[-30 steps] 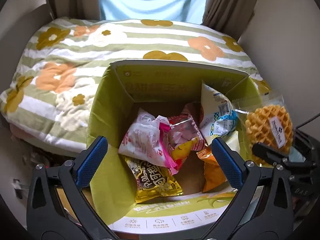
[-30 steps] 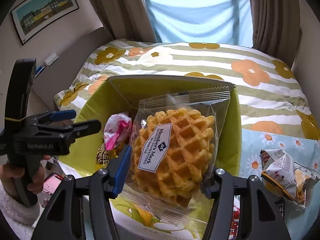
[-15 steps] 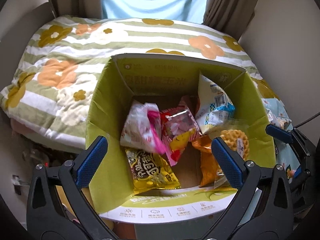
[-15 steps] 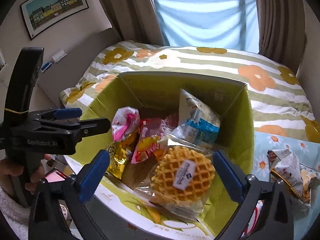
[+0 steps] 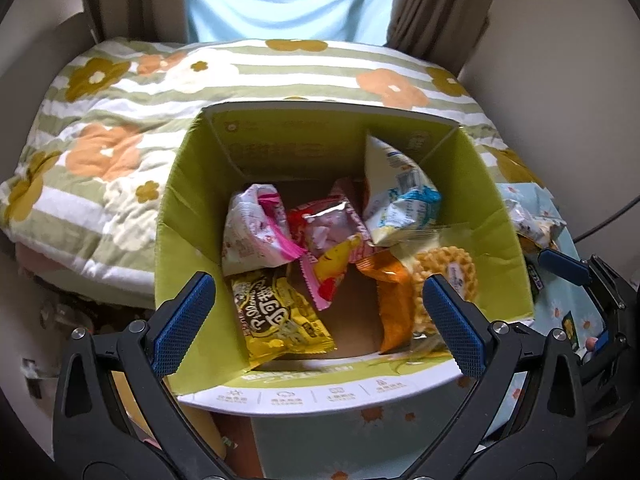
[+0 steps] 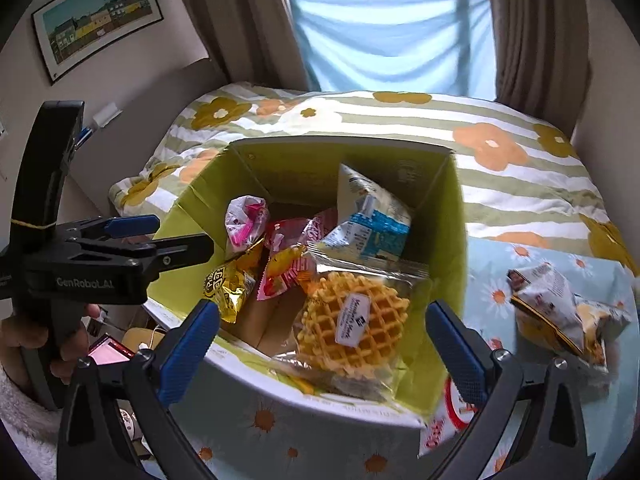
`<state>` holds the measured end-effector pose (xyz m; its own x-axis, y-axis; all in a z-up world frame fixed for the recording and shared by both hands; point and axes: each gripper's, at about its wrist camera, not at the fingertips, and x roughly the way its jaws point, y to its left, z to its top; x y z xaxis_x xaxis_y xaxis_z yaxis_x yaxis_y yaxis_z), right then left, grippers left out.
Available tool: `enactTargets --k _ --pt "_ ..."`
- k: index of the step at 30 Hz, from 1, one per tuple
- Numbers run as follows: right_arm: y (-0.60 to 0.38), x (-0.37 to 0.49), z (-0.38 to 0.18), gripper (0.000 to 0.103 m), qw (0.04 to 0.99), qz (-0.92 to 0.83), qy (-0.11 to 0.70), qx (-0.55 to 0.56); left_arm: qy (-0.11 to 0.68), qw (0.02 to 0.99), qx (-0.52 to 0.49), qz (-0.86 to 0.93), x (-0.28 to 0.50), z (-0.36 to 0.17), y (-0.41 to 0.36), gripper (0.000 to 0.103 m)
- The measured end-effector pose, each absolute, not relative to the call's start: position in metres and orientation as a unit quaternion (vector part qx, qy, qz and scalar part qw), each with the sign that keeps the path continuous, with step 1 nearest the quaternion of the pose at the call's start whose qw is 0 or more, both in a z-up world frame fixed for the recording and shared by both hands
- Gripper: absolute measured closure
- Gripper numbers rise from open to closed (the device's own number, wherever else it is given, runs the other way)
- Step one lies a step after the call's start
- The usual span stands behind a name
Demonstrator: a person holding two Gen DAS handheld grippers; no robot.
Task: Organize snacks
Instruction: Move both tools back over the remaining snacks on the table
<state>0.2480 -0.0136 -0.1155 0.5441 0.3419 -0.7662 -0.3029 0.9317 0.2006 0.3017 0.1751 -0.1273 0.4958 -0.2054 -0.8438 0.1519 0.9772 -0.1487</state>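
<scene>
A green cardboard box [image 5: 188,216] [image 6: 448,248] stands open and holds several snack packets. The clear-wrapped waffle [image 6: 354,322] [image 5: 448,276] lies inside at the box's near right corner. A yellow packet [image 5: 280,320], a pink-white packet [image 5: 256,228] and a blue-white packet [image 5: 400,196] lie with it. My left gripper [image 5: 318,320] is open and empty above the box's near edge; it also shows in the right wrist view [image 6: 160,236]. My right gripper [image 6: 322,340] is open and empty just above the waffle.
The box sits on a light blue floral cloth [image 6: 500,280] beside a bed with a flowered quilt [image 5: 100,120]. A loose white-and-yellow snack packet [image 6: 560,308] lies on the cloth to the box's right. A red-white packet [image 6: 448,420] lies by the box's near corner.
My right gripper opened and let the waffle drop into the box, then drew back slightly. The left gripper stayed open over the box.
</scene>
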Motion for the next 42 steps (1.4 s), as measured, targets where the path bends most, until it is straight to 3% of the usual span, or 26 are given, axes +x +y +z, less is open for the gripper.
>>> enactTargets --k 13,28,42 --pt "-0.06 0.21 -0.094 0.001 0.899 0.128 0.417 0.04 0.479 0.863 0.0 -0.16 0.284 -0.109 0.119 0.001" --pt "-0.214 0.188 -0.073 0.0 0.914 0.079 0.392 0.063 0.463 0.867 0.0 -0.186 0.278 -0.09 -0.037 0.001" --pt "-0.335 0.234 -0.121 0.0 0.885 0.048 0.445 0.129 0.519 0.839 0.014 -0.161 0.332 -0.126 -0.158 0.001"
